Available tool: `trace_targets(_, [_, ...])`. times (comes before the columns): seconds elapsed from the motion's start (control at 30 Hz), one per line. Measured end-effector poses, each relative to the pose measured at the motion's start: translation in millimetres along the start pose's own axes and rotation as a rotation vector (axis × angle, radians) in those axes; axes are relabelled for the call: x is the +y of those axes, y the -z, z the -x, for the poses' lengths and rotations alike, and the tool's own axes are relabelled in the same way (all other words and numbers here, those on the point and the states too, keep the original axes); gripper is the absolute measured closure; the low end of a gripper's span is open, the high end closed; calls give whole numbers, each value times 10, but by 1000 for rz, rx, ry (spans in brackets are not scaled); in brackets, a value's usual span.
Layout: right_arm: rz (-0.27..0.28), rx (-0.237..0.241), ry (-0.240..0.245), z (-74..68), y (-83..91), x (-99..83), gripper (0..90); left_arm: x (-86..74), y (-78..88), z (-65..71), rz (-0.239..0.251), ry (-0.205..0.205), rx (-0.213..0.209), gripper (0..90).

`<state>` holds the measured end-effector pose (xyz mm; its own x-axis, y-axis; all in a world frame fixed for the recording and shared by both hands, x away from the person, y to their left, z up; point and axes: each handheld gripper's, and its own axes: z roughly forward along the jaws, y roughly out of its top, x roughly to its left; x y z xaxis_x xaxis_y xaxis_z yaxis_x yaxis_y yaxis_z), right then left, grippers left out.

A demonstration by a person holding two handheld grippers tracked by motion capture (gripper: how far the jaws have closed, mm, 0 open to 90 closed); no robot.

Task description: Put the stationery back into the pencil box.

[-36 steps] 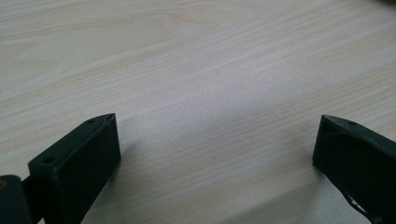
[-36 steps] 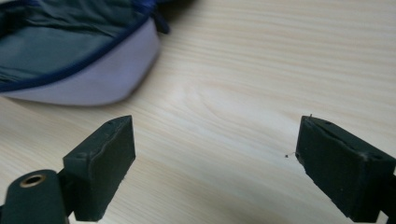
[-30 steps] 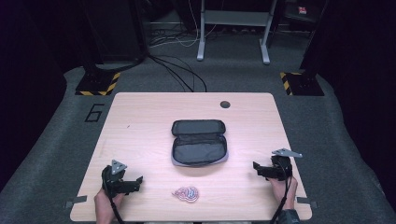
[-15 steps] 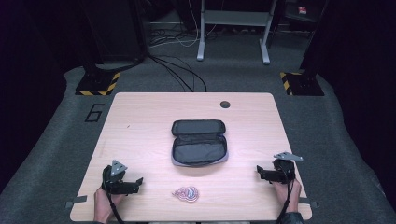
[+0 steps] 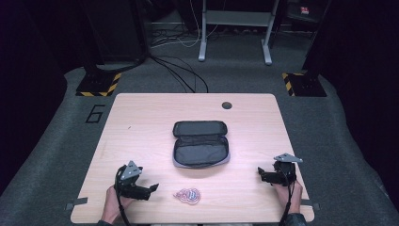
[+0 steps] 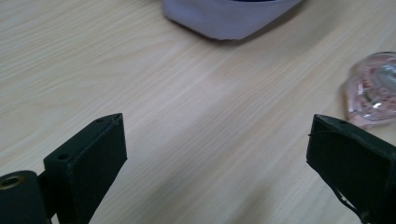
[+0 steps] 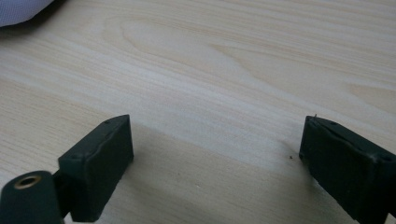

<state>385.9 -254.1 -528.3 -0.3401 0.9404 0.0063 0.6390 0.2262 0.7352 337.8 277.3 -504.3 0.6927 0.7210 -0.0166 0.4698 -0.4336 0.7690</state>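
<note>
Overhead, the light wooden tabletop stands on grey carpet in a dark room, with a round grommet hole near its far edge. A painted "6" marks the floor off its far left corner, two yellow-and-black striped bases sit beyond it, and black cables run toward a grey metal frame at the back. An open dark zip case lies in the middle of the tabletop; a small pinkish transparent packet lies near the front edge. The left tongs sit front left, just beside the packet; the right tongs sit front right, well apart from the case.

In the left gripper view, the jaws stand wide apart over bare wood grain, the packet by the right jaw and the case's pale rim ahead.

In the right gripper view, the jaws likewise gape, holding nothing, above pale wood.
</note>
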Motion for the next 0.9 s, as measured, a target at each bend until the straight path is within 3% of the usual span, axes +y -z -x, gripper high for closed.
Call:
trace_targets(0.2, [8,-5,-10,6,5,-2,122,61,-99,198,10,-80,-84,46])
trace_targets(0.23, [10,-6,-11,6,4,-3,122,62,-136,245,7,-83,-116,47])
trace_targets(0.33, [13,-4,-5,11,1,-2,121,73,-198,331,9,-94,-158,38])
trace_targets(0.5, [12,-4,-11,8,2,-1,123,118,-298,472,-8,-137,-184,26])
trace_targets(0.63, [12,-5,-11,8,2,-1,124,161,-357,548,-34,-170,-236,32])
trace_targets(0.9, [12,-6,-8,13,3,-2,132,256,-488,667,-30,-233,-296,93])
